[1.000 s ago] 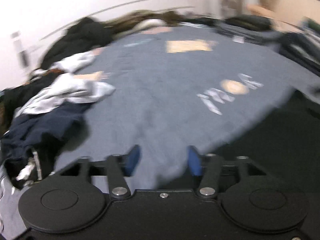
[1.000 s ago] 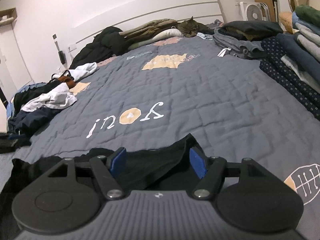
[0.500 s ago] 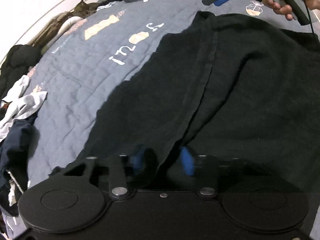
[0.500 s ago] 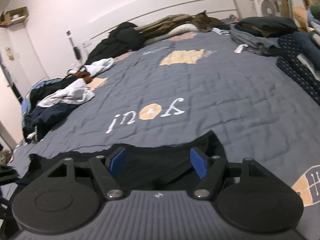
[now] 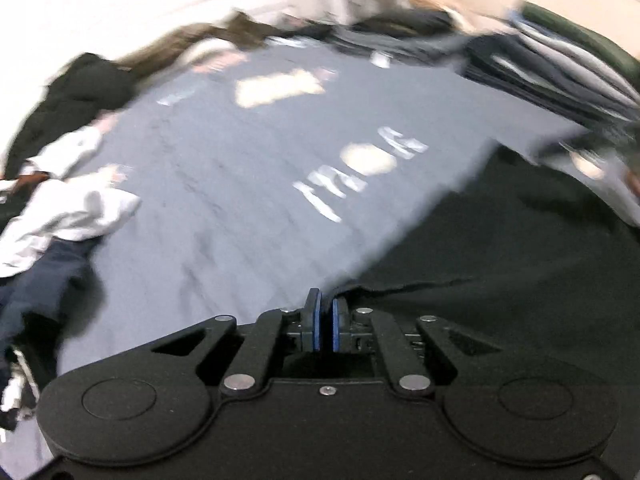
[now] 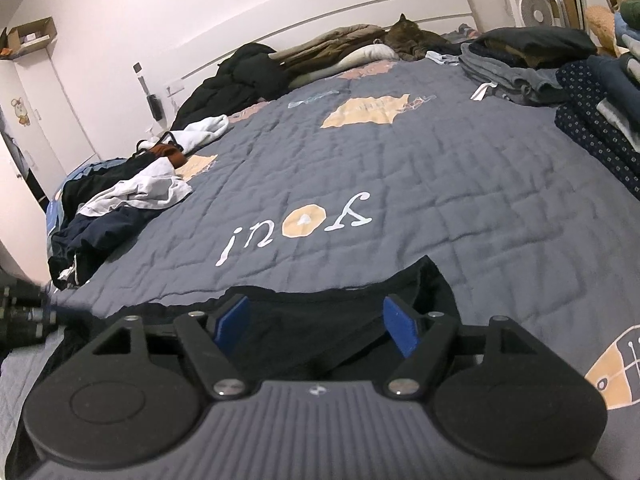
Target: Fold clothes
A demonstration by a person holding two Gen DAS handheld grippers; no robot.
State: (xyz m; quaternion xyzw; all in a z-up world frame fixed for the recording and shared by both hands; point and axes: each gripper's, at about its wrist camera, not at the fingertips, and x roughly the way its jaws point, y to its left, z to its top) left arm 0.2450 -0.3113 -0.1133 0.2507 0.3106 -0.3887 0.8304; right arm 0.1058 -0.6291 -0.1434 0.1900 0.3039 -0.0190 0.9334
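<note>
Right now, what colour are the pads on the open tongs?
Blue pads on the right tongs, clearest in the right wrist view.

A black garment [image 5: 500, 264] lies spread flat on the grey quilt, its near edge slightly rumpled.

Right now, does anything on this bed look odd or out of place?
Yes: a tabby cat is lying at the head of the quilt, beside the pillows and coats. Unfolded clothes sprawl along the left edge, while folded stacks sit on the right.
</note>
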